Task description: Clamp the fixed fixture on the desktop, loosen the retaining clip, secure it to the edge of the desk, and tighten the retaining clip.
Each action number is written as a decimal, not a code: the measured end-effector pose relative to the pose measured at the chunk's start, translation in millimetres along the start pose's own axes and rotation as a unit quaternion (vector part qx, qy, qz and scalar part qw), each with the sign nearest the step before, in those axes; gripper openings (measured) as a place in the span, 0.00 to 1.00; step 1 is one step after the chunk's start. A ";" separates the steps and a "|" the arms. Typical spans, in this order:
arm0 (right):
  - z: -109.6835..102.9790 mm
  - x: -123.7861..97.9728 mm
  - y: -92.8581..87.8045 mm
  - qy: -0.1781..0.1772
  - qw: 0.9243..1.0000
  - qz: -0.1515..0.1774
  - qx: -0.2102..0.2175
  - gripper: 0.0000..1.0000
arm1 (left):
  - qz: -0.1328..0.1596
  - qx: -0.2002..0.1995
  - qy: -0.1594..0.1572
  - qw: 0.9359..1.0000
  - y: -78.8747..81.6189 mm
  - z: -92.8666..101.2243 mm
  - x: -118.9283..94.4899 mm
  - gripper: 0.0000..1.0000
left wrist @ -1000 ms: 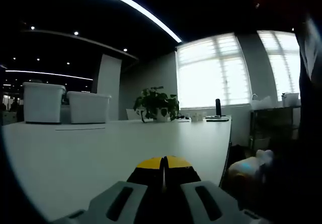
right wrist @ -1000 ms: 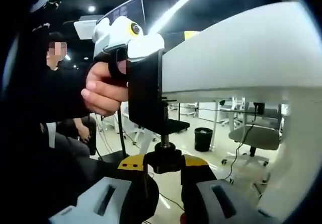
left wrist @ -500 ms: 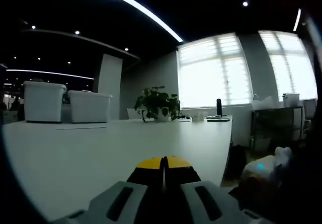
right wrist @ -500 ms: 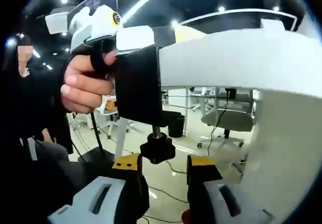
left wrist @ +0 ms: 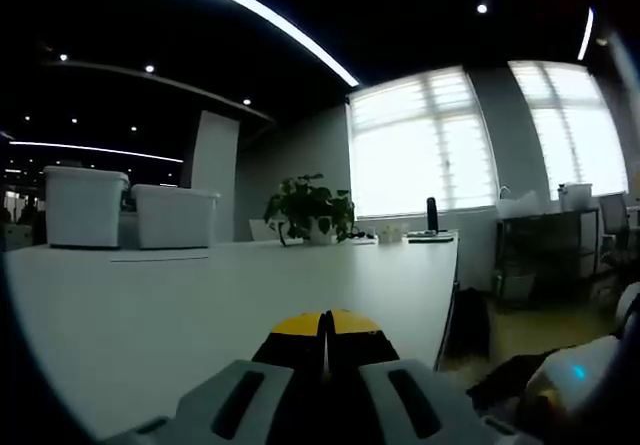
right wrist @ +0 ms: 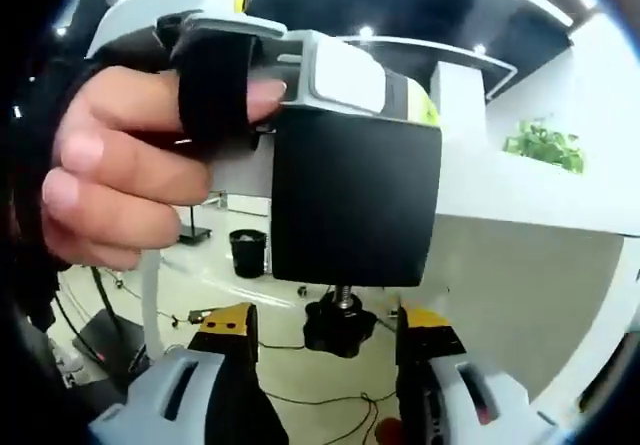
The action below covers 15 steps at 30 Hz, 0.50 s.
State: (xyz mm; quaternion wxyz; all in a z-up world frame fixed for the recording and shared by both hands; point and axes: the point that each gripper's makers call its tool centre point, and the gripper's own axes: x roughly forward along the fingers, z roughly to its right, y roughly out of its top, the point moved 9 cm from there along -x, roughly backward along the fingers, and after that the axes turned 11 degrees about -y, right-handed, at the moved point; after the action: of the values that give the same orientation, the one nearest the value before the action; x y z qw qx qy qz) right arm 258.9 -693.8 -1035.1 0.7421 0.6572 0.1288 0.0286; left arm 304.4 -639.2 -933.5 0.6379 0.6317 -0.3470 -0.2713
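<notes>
1. In the left gripper view a white surface [left wrist: 180,305] runs away toward 2 white bins [left wrist: 130,208], a potted plant [left wrist: 308,207] and a dark bottle [left wrist: 432,213] at its far end, under bright windows [left wrist: 470,140] and a long ceiling light strip [left wrist: 240,10].
2. The surface's right edge drops off to open floor, where a dark shelf rack [left wrist: 545,250] stands by the windows.
3. The left gripper [left wrist: 325,330] rests low over the surface with its yellow-tipped fingers pressed together; nothing shows between them.
4. In the right gripper view the black fixture [right wrist: 355,200] sits on the surface's edge [right wrist: 520,210], and a hand [right wrist: 120,180] holds the left gripper beside it.
5. The fixture's screw hangs below, ending in a black knob [right wrist: 340,327].
6. The right gripper [right wrist: 332,327] has its fingers spread wide, 1 on each side of the knob, not touching it.
7. Below lie open floor, cables and a black waste bin [right wrist: 246,252].
8. No readable writing shows.
</notes>
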 end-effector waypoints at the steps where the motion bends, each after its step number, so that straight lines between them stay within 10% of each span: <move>1: -0.7 0.7 -0.5 -0.003 1.000 -0.003 0.005 0.51 | 0.001 0.001 0.000 1.000 0.0 0.2 -0.4 0.01; 11: 3.0 7.1 -1.0 -0.040 0.999 -0.015 0.007 0.25 | 0.003 0.004 -0.001 1.000 -0.1 2.3 -3.7 0.01; 15: 6.3 8.9 -0.8 -0.004 1.000 -0.014 0.002 0.25 | 0.001 0.002 -0.002 1.000 -1.8 -1.4 -2.6 0.01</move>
State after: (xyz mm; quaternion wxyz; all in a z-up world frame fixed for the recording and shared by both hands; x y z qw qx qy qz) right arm 268.9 -698.1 -1036.6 0.7416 0.6569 0.1353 0.0150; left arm 304.0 -636.3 -935.5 0.6365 0.6319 -0.3495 -0.2709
